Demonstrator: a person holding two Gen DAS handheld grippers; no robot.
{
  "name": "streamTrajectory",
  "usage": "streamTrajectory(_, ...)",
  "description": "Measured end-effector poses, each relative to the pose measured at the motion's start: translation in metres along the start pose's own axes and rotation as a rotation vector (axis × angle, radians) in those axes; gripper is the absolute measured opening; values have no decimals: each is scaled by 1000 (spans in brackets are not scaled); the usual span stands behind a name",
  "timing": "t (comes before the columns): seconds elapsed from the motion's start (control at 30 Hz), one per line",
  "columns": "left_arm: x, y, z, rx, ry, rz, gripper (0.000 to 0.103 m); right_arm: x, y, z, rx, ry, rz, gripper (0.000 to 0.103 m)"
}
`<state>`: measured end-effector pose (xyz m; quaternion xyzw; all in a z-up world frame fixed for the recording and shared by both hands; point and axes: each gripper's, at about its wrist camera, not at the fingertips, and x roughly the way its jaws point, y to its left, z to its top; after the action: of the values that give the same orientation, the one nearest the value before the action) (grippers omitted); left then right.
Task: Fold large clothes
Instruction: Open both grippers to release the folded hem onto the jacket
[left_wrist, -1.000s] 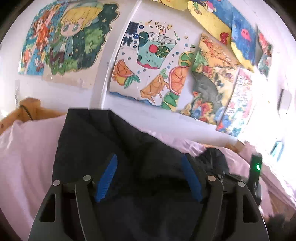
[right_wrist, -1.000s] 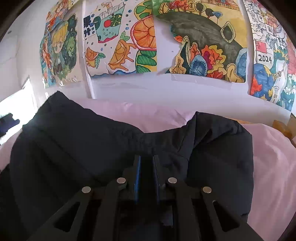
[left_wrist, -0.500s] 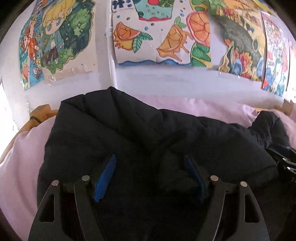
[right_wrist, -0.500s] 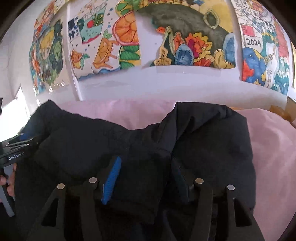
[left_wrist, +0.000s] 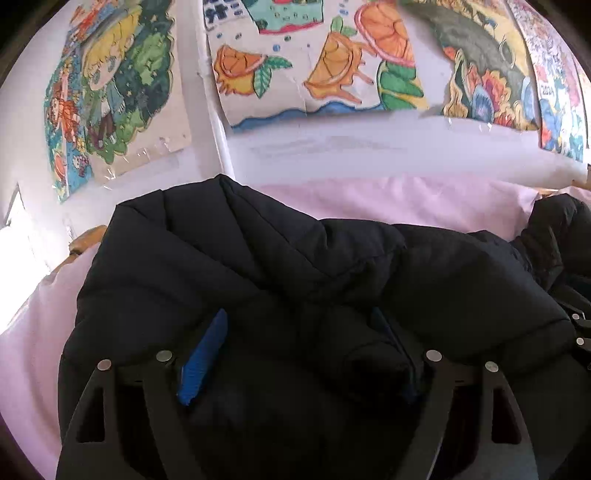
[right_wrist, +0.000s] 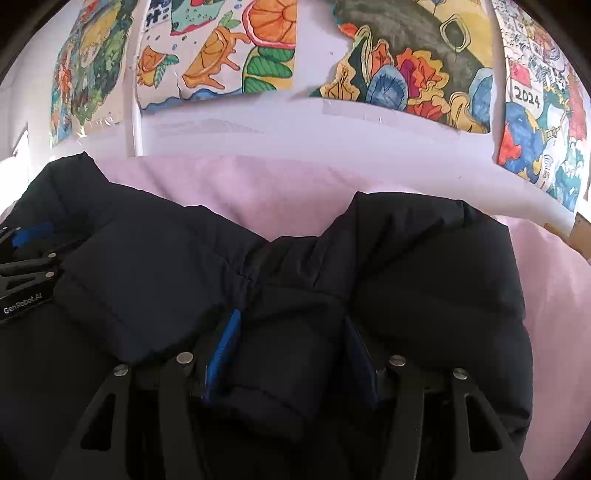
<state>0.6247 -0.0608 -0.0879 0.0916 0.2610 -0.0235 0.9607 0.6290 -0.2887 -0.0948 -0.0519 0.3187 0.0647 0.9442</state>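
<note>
— How does the left gripper (left_wrist: 295, 354) stand?

— Its jaws are spread wide, one blue pad (left_wrist: 202, 363) plain to see, the other mostly hidden. From the right wrist view it shows at the far left edge (right_wrist: 26, 254), pointing inward.

— And the right gripper (right_wrist: 291, 354)?

— Jaws parted too, though less widely, blue pads (right_wrist: 223, 354) facing each other across the gap, both grippers level and side by side.

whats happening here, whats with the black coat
A person with a two-finger gripper in each hand is folding a black puffer jacket on a pink sheet. Both the left gripper and the right gripper are open, with bunched jacket fabric between their fingers. The jacket is still rumpled, not neatly folded.
</note>
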Motion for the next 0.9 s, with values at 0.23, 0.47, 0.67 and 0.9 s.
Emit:
streamTrajectory(0.23,-34,13,11,-45,-12,-7,96,-38,-10,5,72,-51,25,78)
streamTrajectory(0.47,-61,10,17,-37,6,-49,96,-70,0,18,36,-48,15,81)
streamTrajectory(0.67,-81,4,19,-18,7,-66,96,-89,3,20,27,-36,27,85)
streamTrajectory(0.9,-108,5,18,-58,27,-124,96,-115,4,20,36,-27,78,94)
